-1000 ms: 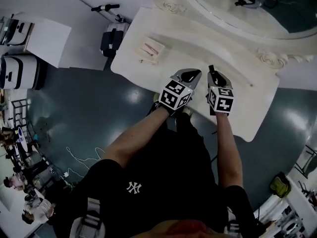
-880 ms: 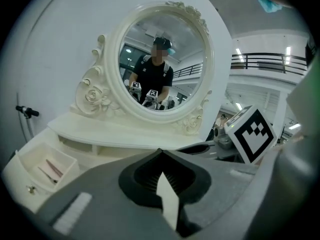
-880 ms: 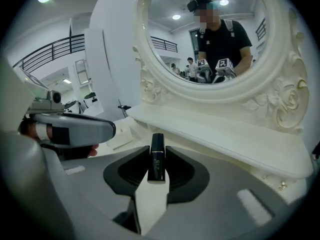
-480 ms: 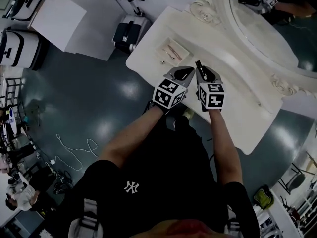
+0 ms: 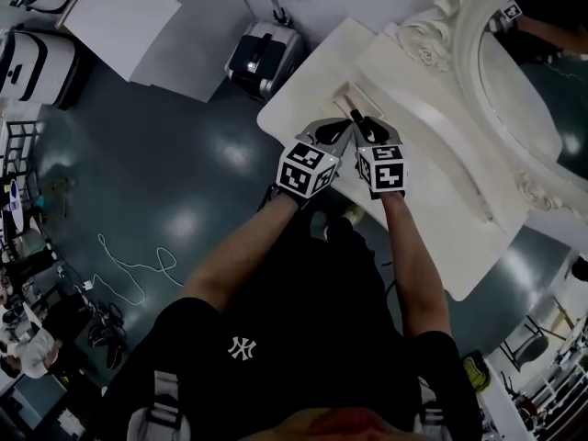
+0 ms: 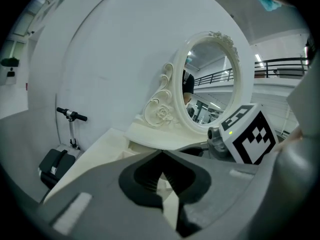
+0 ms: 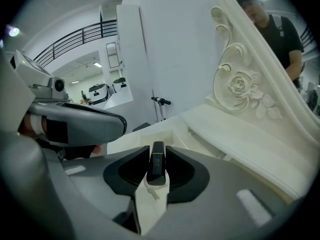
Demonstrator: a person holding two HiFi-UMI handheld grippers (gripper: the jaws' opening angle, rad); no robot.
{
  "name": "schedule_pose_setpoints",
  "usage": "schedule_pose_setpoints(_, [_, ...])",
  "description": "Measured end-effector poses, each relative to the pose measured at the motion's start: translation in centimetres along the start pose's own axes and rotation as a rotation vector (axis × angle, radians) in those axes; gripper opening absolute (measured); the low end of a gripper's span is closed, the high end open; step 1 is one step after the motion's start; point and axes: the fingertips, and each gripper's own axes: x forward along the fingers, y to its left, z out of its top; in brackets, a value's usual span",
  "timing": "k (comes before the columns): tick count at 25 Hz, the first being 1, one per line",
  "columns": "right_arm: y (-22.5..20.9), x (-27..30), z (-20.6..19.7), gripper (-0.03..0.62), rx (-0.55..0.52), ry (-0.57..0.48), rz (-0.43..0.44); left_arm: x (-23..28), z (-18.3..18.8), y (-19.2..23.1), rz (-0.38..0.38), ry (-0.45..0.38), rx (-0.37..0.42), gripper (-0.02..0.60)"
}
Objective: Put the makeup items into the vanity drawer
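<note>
Right gripper (image 7: 157,158) has its two jaws closed on a slim black plastic makeup tube (image 7: 158,168), which stands upright between them with its top poking above the tips. Just ahead of and below that tube lies a shallow open cream compartment (image 7: 170,134) of the white carved vanity table (image 5: 432,191); the tube is above it, not inside. Left gripper (image 6: 161,153) has its jaw tips pressed together with nothing between them. In the head view both grippers sit side by side, nearly touching, over the near left part of the tabletop. An oval mirror in an ornate cream frame (image 5: 542,72) rises at the back of the vanity, and a grey folded scooter (image 5: 266,53) stands on the dark floor beside the table's left end
</note>
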Motion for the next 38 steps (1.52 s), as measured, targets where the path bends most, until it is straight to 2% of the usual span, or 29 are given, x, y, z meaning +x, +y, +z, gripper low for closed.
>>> schedule_pose_setpoints(8, [1.1, 3.8, 0.2, 0.123, -0.011, 0.069, 0.014, -0.5, 0.3, 4.2, 0.018, 0.007, -0.023, 0.0])
schedule_pose_setpoints(16, [1.5, 6.4, -0.3, 0.127, -0.027, 0.136, 0.041, -0.1, 0.3, 6.3, 0.02, 0.016, -0.043, 0.0])
schedule_pose_setpoints(22, [1.3, 6.5, -0.8, 0.132, -0.049, 0.186, 0.058, 0.3, 0.3, 6.5, 0.015, 0.02, -0.045, 0.0])
schedule_pose_setpoints(26, [1.0, 5.7, -0.8, 0.173, -0.088, 0.184, 0.054, 0.7, 0.3, 5.9, 0.007, 0.024, -0.039, 0.0])
schedule_pose_setpoints(28, [0.7, 4.9, -0.9, 0.173, -0.085, 0.174, 0.045, 0.9, 0.3, 5.3, 0.001, 0.025, -0.035, 0.0])
schedule_pose_setpoints(33, [-0.4, 2.3, -0.7, 0.137, -0.056, 0.115, -0.01, 1.3, 0.4, 3.5, -0.016, 0.023, -0.022, 0.0])
schedule_pose_setpoints(38, [-1.2, 1.8, -1.5, 0.07, -0.056, 0.105, -0.032, 1.4, 0.0, 2.1, -0.021, 0.026, -0.009, 0.0])
